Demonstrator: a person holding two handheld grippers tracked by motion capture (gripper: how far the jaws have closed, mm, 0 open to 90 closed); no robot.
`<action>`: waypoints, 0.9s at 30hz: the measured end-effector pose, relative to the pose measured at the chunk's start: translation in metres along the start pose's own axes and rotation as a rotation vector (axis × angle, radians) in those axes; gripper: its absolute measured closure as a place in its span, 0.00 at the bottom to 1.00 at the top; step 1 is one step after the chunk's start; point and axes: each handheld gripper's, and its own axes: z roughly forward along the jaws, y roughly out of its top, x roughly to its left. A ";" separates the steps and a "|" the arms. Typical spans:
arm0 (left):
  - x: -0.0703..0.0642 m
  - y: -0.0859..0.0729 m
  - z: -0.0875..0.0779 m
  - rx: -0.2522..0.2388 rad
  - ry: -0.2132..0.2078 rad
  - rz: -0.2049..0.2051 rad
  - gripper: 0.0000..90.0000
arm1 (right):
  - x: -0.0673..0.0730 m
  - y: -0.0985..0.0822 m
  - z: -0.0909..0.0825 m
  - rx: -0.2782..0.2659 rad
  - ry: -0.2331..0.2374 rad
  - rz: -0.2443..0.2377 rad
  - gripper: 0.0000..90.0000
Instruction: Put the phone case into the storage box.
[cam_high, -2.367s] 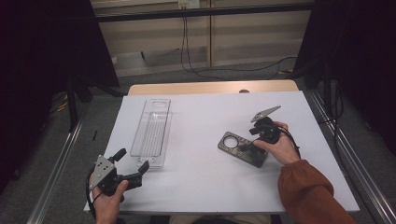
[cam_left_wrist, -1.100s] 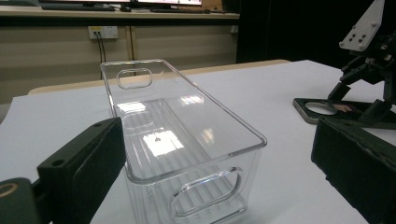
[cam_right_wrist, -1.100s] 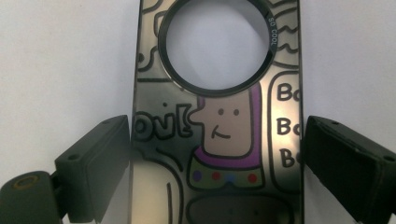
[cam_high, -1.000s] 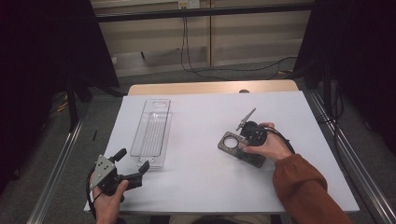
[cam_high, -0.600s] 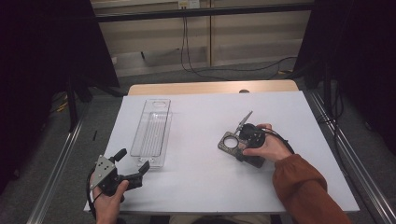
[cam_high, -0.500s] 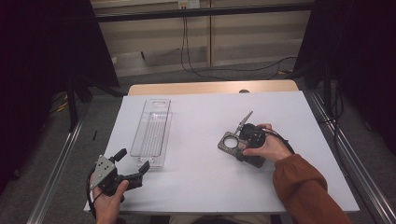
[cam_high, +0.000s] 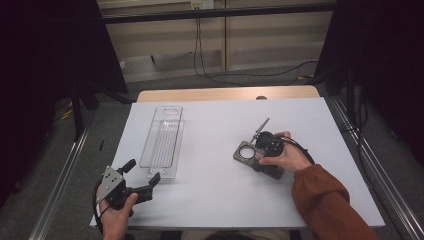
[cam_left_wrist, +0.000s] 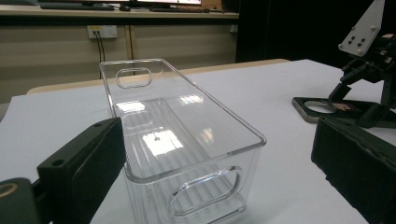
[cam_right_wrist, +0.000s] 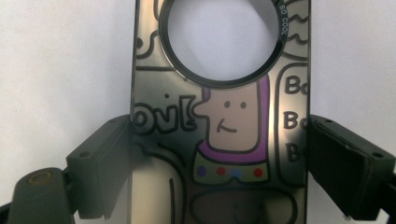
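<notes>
A dark phone case (cam_high: 240, 156) with a round hole and a cartoon figure lies flat on the white table right of centre. My right gripper (cam_high: 259, 154) points down over it. In the right gripper view the case (cam_right_wrist: 224, 121) lies between the jaws of the gripper (cam_right_wrist: 219, 140). The jaws have just been closing, and both pads now meet the case's long edges. At the near left, my left gripper (cam_high: 142, 171) rests open by the near end of a clear plastic bin (cam_high: 162, 142). In the left gripper view that bin (cam_left_wrist: 187, 126) stands beyond the gripper's (cam_left_wrist: 222, 135) spread jaws, with nothing between them.
The bin is empty and runs lengthwise away from me at centre left. White paper covers the table (cam_high: 210, 200), with a wooden strip at the far edge. Metal rails (cam_high: 60, 180) flank both sides. The right gripper's cable loops beside the hand.
Since the earliest frame the right hand has shifted left and tipped down over the phone case. Over the last second its pose has held. The left gripper has not moved.
</notes>
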 end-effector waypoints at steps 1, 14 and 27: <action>0.000 0.000 0.000 0.000 0.000 0.001 0.03 | 0.000 0.000 0.000 0.001 -0.002 0.002 0.14; 0.000 0.000 0.000 -0.004 0.000 -0.008 0.03 | -0.001 -0.002 -0.004 -0.016 0.004 0.032 0.14; 0.000 0.000 0.001 -0.003 -0.005 -0.007 0.03 | 0.004 0.000 -0.017 -0.117 -0.002 0.047 0.14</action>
